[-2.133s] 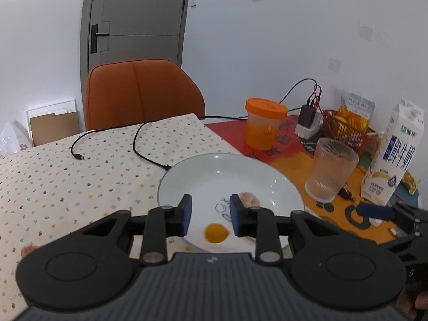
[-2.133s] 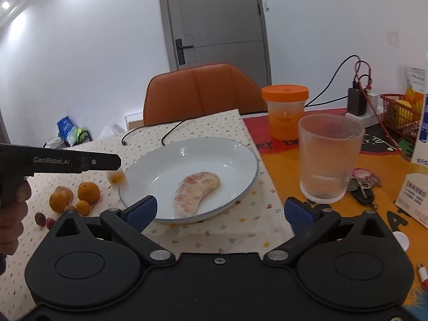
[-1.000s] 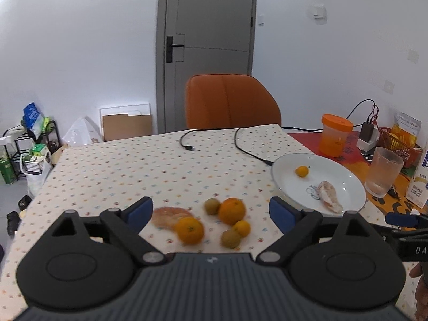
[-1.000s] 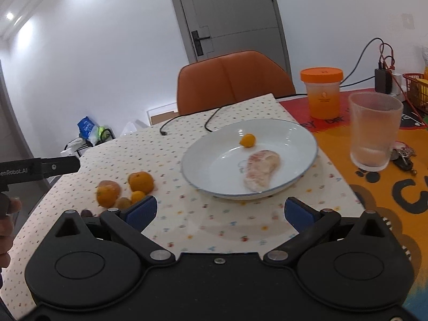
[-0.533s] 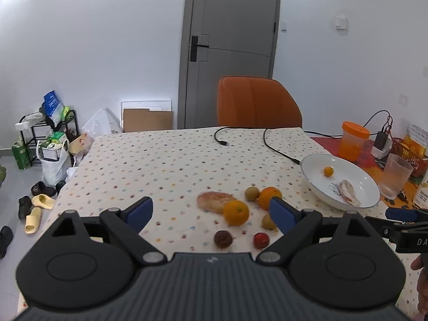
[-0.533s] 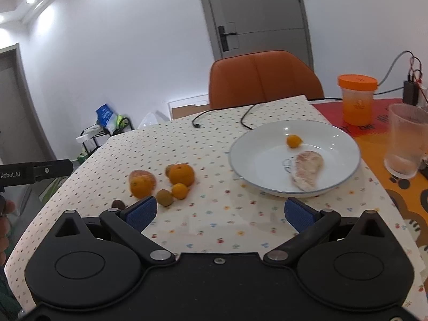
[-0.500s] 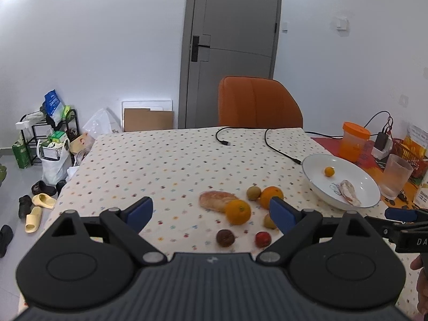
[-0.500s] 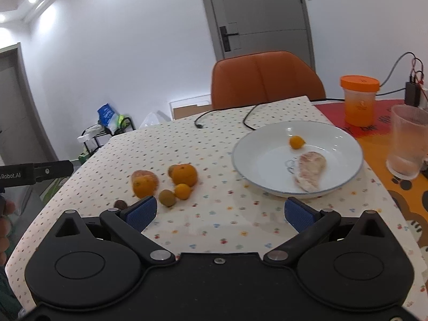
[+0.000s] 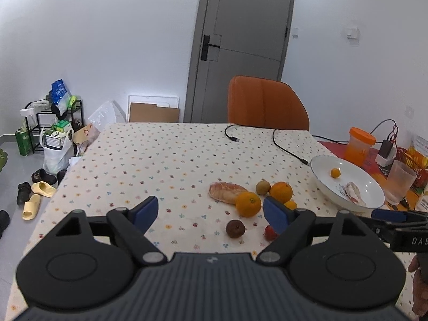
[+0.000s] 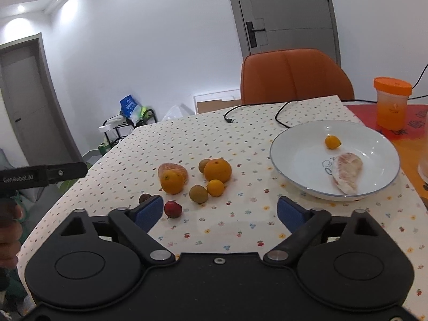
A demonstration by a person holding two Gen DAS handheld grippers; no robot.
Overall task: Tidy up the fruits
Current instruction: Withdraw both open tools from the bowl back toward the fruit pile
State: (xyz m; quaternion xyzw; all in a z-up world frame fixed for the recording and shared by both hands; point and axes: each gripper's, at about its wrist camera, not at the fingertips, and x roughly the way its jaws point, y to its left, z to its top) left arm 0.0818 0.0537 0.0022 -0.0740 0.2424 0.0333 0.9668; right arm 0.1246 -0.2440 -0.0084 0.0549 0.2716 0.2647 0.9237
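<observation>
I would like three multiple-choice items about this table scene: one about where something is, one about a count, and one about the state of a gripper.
1. Where does the peeled citrus segment near the glass lie?
A. On the chair
B. In the white plate
C. Under the orange-lidded jar

2. How many pieces of fruit are in the plate?
A. Two
B. Four
C. None

3. What is the state of the right hand-held gripper?
A. Shut on an orange
B. Shut on the plate rim
C. Open and holding nothing

Answers:
1. B, since the pale pink segment rests inside the plate, beside the small orange fruit.
2. A, since only the segment and the small orange fruit are in it.
3. C, since its blue pads stand wide apart above the tablecloth with nothing between them.
</observation>
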